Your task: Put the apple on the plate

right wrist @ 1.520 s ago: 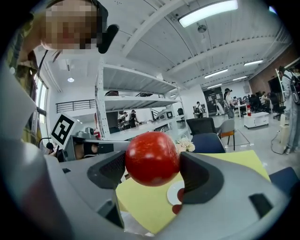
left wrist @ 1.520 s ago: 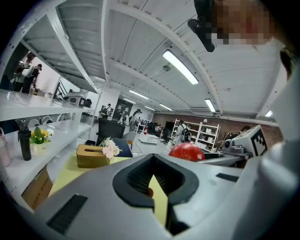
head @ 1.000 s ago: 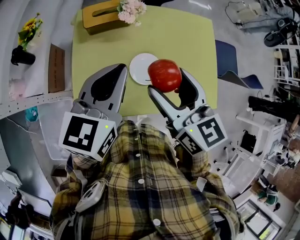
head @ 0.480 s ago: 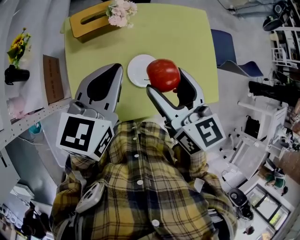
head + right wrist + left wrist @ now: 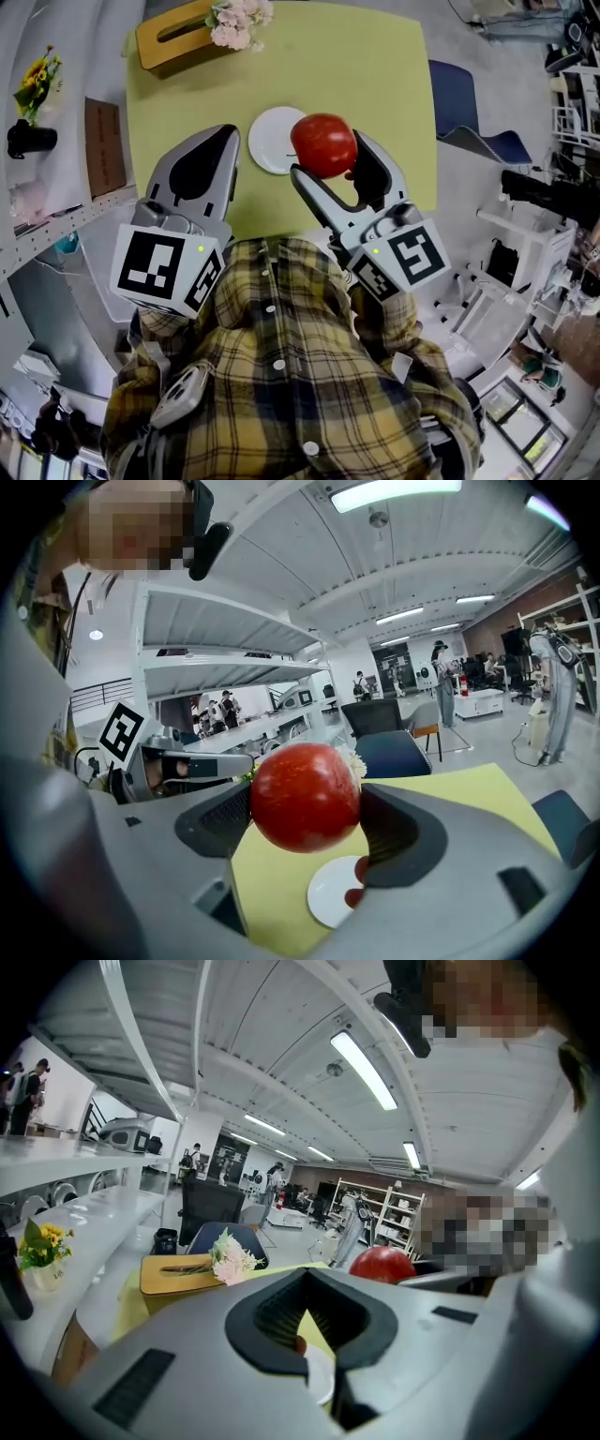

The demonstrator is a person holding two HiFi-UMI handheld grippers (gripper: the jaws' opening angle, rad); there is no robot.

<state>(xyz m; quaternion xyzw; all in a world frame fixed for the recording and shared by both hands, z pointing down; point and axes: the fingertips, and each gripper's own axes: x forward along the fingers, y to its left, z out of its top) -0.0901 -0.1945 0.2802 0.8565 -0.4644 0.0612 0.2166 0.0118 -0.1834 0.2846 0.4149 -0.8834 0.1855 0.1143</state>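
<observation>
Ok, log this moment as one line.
left tool: shut, empty | right tool: shut on apple | apple: held above table | plate: bare

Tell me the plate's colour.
Plain white. The plate shows best in the head view.

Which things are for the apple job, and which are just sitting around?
For the job:
- apple, clamped in the right gripper
- plate, empty, on the table

Just sitting around:
- wooden box
- pink flowers
- yellow flowers on the side shelf
- left gripper, shut, holding nothing
</observation>
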